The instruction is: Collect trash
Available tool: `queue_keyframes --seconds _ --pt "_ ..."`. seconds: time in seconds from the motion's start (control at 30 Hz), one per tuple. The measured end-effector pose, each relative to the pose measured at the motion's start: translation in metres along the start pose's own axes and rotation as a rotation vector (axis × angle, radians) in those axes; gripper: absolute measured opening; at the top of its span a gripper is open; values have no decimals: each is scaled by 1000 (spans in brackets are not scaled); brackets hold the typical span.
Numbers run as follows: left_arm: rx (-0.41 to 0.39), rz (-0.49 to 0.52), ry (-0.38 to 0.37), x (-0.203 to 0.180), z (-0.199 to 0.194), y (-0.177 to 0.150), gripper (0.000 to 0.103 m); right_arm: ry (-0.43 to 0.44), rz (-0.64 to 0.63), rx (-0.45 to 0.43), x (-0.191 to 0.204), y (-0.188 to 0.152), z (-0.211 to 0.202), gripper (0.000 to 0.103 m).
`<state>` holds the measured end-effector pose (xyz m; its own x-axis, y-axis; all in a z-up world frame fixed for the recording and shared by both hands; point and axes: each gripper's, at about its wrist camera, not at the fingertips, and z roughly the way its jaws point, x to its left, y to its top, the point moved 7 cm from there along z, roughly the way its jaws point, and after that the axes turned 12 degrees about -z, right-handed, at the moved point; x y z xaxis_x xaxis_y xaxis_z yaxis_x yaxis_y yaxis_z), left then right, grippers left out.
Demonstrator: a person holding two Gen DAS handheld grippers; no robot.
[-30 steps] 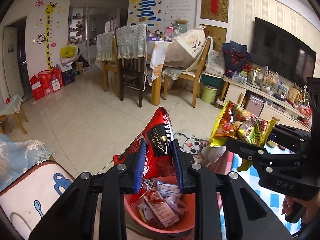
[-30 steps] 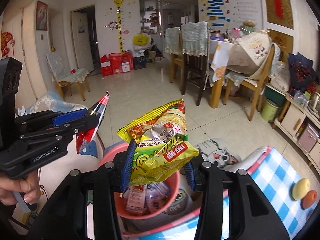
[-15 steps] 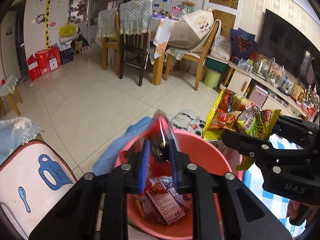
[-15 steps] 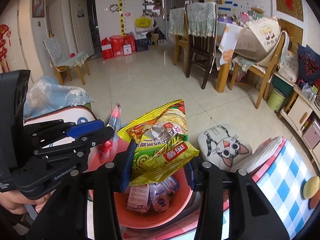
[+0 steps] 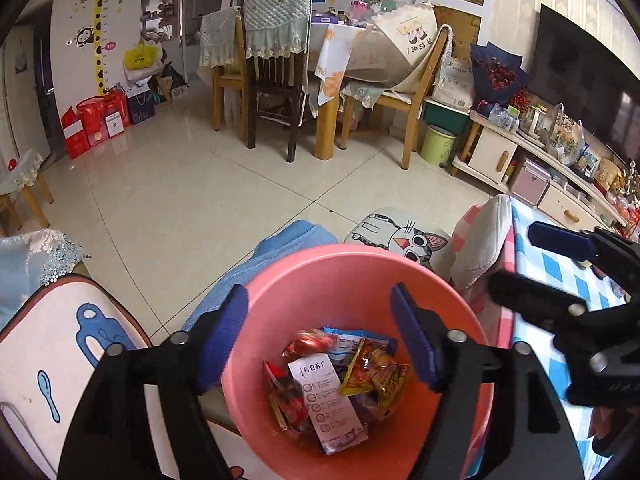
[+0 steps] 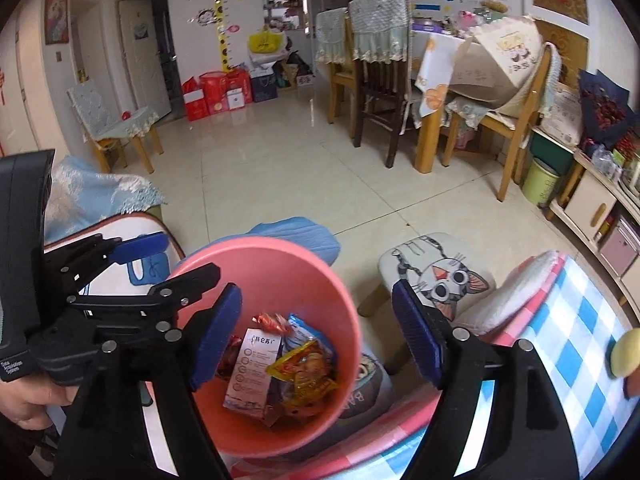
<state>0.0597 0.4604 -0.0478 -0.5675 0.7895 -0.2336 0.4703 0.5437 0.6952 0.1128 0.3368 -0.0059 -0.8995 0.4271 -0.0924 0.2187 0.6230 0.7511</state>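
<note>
A pink plastic bin (image 5: 312, 280) (image 6: 256, 256) stands below both grippers with several snack wrappers (image 5: 340, 384) (image 6: 280, 364) lying in its bottom, among them a yellow bag (image 6: 306, 372) and a red one (image 5: 310, 340). My left gripper (image 5: 320, 336) hangs over the bin's mouth, its jaws opening with nothing between them. My right gripper (image 6: 316, 330) is over the bin's right rim, jaws opening and bare too. Each gripper shows at the edge of the other's view, the right gripper (image 5: 568, 276) and the left gripper (image 6: 152, 260).
A cat-face stool (image 6: 436, 272) stands right of the bin, beside a table with a blue-checked cloth (image 6: 576, 340) holding a yellow fruit (image 6: 626, 352). A white cushion with a blue cup print (image 5: 52, 352) lies left. Dining chairs and table (image 5: 320, 60) stand far across the tiled floor.
Both grippers sank toward the bin and opened. The red wrapper left the left gripper and the yellow-green bag left the right one; both now lie in the bin.
</note>
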Motion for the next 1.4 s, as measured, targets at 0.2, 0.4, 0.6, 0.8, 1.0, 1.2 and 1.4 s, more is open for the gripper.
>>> queue_keyframes --seconds 0.2,0.4,0.6,0.8,1.0,1.2,1.4 --pt "-16 34 -23 -28 -20 -7 81 -79 61 -41 -38 -19 -51 83" --pt "-42 87 -87 -80 -53 -14 89 -196 142 -73 -80 -58 -117 92" --pt "-40 145 -144 -135 -83 -26 95 -308 217 -104 -117 -106 -190 94" --pt "-38 227 -195 -199 -111 -47 98 -443 268 -131 -146 -161 -268 95" --pt "-75 333 -274 -275 -142 -85 98 -606 381 -159 -171 -242 -354 95" --pt "-105 440 -351 -350 -171 -139 98 -724 494 -169 -186 -326 -414 96" --pt "-15 447 -488 -403 -172 -187 98 -750 475 -156 -195 -361 -421 97"
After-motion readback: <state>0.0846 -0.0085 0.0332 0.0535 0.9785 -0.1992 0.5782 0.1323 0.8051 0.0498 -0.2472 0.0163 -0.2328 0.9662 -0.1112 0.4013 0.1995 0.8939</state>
